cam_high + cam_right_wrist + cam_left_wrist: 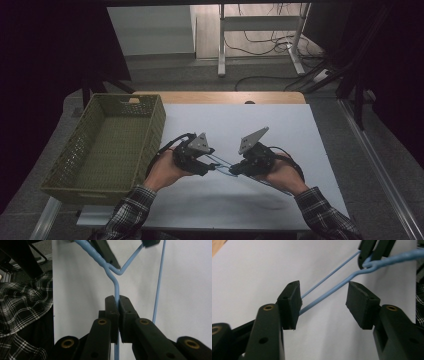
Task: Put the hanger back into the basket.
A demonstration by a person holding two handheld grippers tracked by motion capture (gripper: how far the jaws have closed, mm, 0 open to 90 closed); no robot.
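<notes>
The blue wire hanger point(227, 168) is held above the white table point(280, 125), spanning between the 2 grippers near the table's front middle, with the green basket point(85, 170) to their left. The right gripper point(117, 301) has its jaws clamped tight on 1 wire of the hanger. The left gripper point(323, 303) stands with jaws apart; 2 hanger wires pass between its pads, the lower wire beside the left pad point(291, 305), the other pad clear of both.

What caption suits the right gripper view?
Right gripper shut on thin blue wire hanger above white table.
</notes>
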